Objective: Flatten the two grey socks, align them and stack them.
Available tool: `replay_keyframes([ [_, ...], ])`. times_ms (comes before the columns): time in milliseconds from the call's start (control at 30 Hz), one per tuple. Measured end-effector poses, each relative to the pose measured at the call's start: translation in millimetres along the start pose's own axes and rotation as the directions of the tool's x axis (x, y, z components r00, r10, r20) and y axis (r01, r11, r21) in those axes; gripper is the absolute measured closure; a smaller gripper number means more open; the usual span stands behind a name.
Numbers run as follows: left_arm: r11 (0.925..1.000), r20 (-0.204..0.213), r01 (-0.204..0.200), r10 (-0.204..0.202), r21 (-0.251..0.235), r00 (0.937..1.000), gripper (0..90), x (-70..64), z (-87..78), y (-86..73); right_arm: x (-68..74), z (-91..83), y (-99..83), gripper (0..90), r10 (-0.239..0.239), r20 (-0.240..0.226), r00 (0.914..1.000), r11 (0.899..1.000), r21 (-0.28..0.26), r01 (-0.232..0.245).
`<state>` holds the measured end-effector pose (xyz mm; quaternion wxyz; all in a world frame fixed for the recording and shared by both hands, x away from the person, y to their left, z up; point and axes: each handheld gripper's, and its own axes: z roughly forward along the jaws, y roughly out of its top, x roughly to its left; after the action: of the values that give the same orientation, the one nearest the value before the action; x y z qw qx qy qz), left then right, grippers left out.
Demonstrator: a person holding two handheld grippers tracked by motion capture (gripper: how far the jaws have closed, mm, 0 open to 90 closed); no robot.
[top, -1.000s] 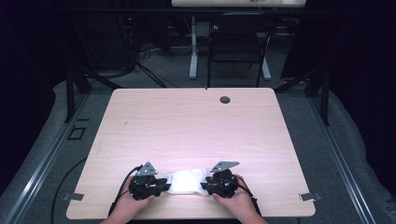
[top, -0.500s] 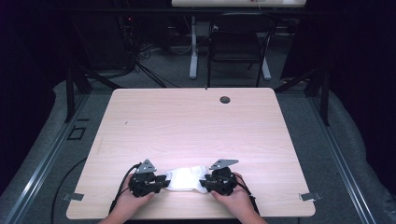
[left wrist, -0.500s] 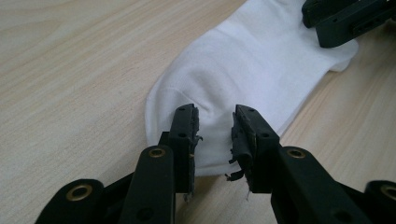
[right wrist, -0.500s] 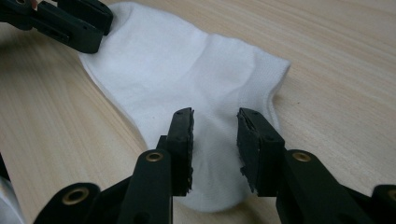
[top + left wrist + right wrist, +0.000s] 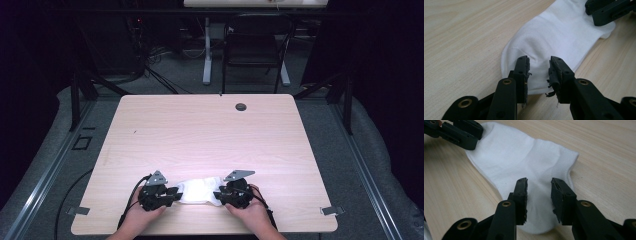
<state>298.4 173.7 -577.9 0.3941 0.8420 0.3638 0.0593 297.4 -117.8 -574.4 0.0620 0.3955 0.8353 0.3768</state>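
Sock (image 5: 200, 191), white and flat, lies on the tabletop (image 5: 210, 135) near the person's edge, stretched between the two tools. The left tool (image 5: 172, 192) sits at one end of it and the right tool (image 5: 220, 195) at the other, each held in a hand (image 5: 142, 217) coming in from the near edge.

In the left gripper view, the left tool (image 5: 539, 72) has its jaws a little apart over the sock's (image 5: 559, 37) end, with cloth lying between them but not pinched; frayed padding hangs from the pads. Farther along the sock, the other tool rests at its far end.

In the right gripper view, the right tool (image 5: 539, 195) likewise stands narrowly parted over the rounded end of the sock (image 5: 524, 160), which lies between and under the jaws, not clamped. Beyond, the other tool touches the opposite end.

Past the tools, bare wood runs to the far edge, where a small dark round cap (image 5: 241, 106) is set into the tabletop, well apart from the sock. Nothing on the tabletop lies between the tools and it. Beyond the tabletop stand a chair (image 5: 255, 50) and a desk leg (image 5: 207, 55) on the grey floor (image 5: 330, 125).
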Motion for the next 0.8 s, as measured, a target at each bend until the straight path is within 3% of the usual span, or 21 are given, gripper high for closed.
replay_keyframes([
  [267, 1.0, 0.011, 0.004, -0.004, -0.002, 0.9999, 66.6, -0.1, -2.3, -0.7, 0.0, -0.4, 1.7, 65.3, 0.013, -0.002, 0.9999, 1.0, -0.001, -0.013],
  [567, 0.9979, 0.035, 0.019, -0.017, -0.061, 0.9993, 60.2, -0.4, -12.9, 2.6, -1.0, -13.6, 6.0, 63.8, 0.021, -0.001, 0.9998, 0.998, -0.057, -0.021],
  [800, 0.9922, 0.011, 0.051, -0.05, -0.114, 0.9987, 56.4, 9.8, -24.2, 3.9, -6.2, -19.2, 5.1, 62.9, 0.037, 0.013, 0.9992, 0.996, -0.081, -0.036],
])
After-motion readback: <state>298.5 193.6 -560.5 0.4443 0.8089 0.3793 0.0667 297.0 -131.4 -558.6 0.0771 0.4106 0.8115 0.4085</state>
